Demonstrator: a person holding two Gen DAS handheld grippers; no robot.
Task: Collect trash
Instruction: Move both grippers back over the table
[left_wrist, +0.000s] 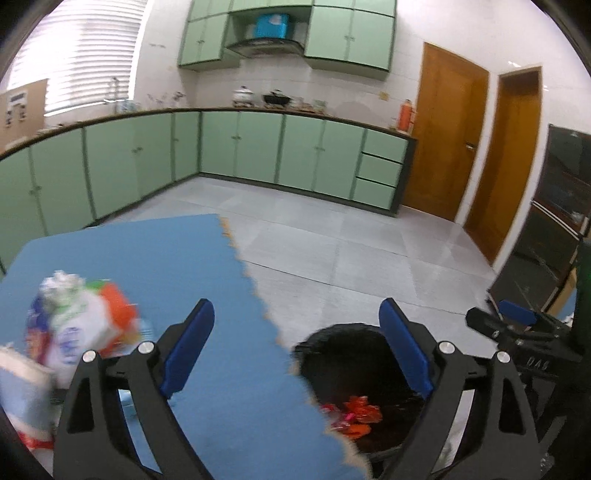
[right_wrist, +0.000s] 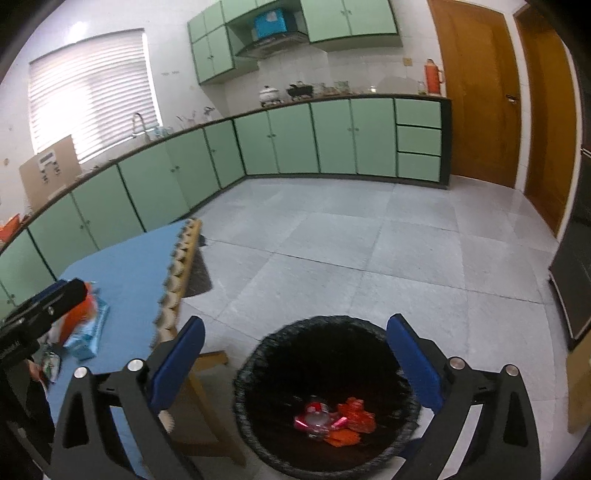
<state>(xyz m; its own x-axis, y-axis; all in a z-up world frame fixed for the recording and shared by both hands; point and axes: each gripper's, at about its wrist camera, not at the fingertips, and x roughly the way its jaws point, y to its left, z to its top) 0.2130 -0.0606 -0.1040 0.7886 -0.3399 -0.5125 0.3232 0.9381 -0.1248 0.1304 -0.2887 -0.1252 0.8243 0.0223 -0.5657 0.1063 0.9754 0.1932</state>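
A black mesh trash bin (right_wrist: 325, 332) stands on the floor beside the blue-topped table (right_wrist: 136, 266). It holds red and orange wrappers (right_wrist: 334, 421). My right gripper (right_wrist: 295, 354) is open and empty, directly above the bin. My left gripper (left_wrist: 297, 332) is open and empty over the table's right edge (left_wrist: 207, 266), with the bin (left_wrist: 351, 350) partly below it. A pile of crumpled packets and wrappers (left_wrist: 77, 325) lies on the table left of the left gripper, blurred. It also shows in the right wrist view (right_wrist: 81, 325), partly hidden by the left gripper's body.
Green base cabinets (right_wrist: 295, 136) line the far walls, with a counter carrying pots and a red thermos (right_wrist: 433, 77). Wooden doors (right_wrist: 480, 92) stand at the right. Grey tiled floor (right_wrist: 369, 240) spreads beyond the bin. A dark cabinet (left_wrist: 561, 206) is at far right.
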